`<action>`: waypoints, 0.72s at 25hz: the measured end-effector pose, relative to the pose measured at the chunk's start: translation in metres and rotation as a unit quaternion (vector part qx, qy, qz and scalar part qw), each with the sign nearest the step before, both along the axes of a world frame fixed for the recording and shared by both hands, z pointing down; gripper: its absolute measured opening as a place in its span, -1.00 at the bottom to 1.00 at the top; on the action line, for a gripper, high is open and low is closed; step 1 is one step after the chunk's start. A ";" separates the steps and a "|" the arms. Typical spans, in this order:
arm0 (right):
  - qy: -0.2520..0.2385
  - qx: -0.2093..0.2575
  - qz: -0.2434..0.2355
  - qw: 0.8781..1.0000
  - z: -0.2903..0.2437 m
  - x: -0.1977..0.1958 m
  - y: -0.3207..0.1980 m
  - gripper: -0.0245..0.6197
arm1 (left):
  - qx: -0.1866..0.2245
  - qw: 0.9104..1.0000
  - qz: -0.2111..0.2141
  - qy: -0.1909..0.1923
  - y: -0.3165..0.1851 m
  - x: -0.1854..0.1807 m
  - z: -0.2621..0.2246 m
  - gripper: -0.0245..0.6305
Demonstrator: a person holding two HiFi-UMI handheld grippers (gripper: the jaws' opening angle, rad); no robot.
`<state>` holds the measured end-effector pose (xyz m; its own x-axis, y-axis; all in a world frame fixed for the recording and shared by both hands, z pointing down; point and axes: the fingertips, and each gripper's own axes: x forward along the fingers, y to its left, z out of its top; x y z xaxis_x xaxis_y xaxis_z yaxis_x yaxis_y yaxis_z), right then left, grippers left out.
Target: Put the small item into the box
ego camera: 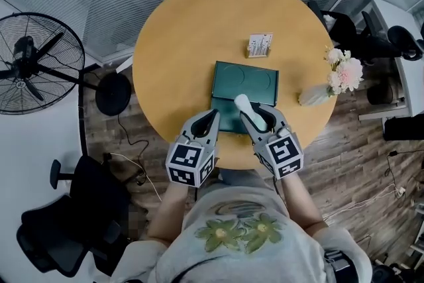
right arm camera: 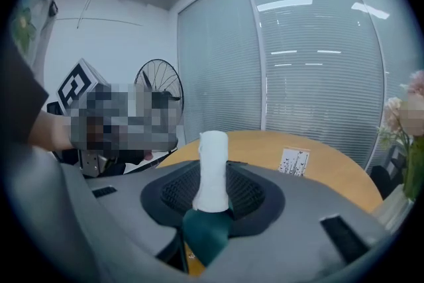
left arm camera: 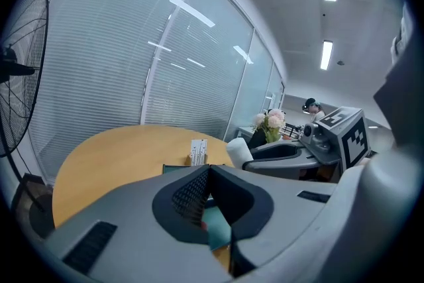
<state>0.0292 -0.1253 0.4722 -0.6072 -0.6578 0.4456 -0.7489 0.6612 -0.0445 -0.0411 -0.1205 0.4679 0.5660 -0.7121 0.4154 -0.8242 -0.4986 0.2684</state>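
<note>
A dark green box lies flat in the middle of the round wooden table. My right gripper hovers over the box's near edge, shut on a small white cylinder that sticks out past its fingertips. In the right gripper view the white cylinder stands upright between the pads, with the green box showing below. My left gripper sits beside the right one at the box's near left corner, its jaws meeting with nothing in them. From the left gripper view the box shows under the jaws.
A small card stand sits behind the box. A vase of pink and white flowers stands at the table's right edge. A floor fan and a black office chair are at the left.
</note>
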 end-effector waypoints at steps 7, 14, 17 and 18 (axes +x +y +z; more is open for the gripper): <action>0.019 -0.019 -0.022 0.999 0.019 -0.005 -0.005 -0.53 | -0.011 1.000 0.002 -0.001 -0.011 -0.001 0.010 -0.92; 0.037 -0.035 -0.031 0.998 0.042 -0.005 -0.012 -0.53 | -0.021 1.000 -0.003 -0.002 -0.020 -0.008 0.022 -0.92; 0.041 -0.041 -0.036 0.998 0.049 -0.005 -0.013 -0.53 | -0.025 1.000 -0.006 -0.002 -0.022 -0.008 0.027 -0.92; 0.043 -0.042 -0.039 0.997 0.051 -0.005 -0.014 -0.53 | -0.026 1.000 -0.007 -0.002 -0.023 -0.009 0.028 -0.92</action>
<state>0.0239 -0.1392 0.5236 -0.6118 -0.5690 0.5495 -0.6993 0.7137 -0.0396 -0.0498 -0.1434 0.4961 0.5537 -0.6977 0.4546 -0.8326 -0.4721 0.2897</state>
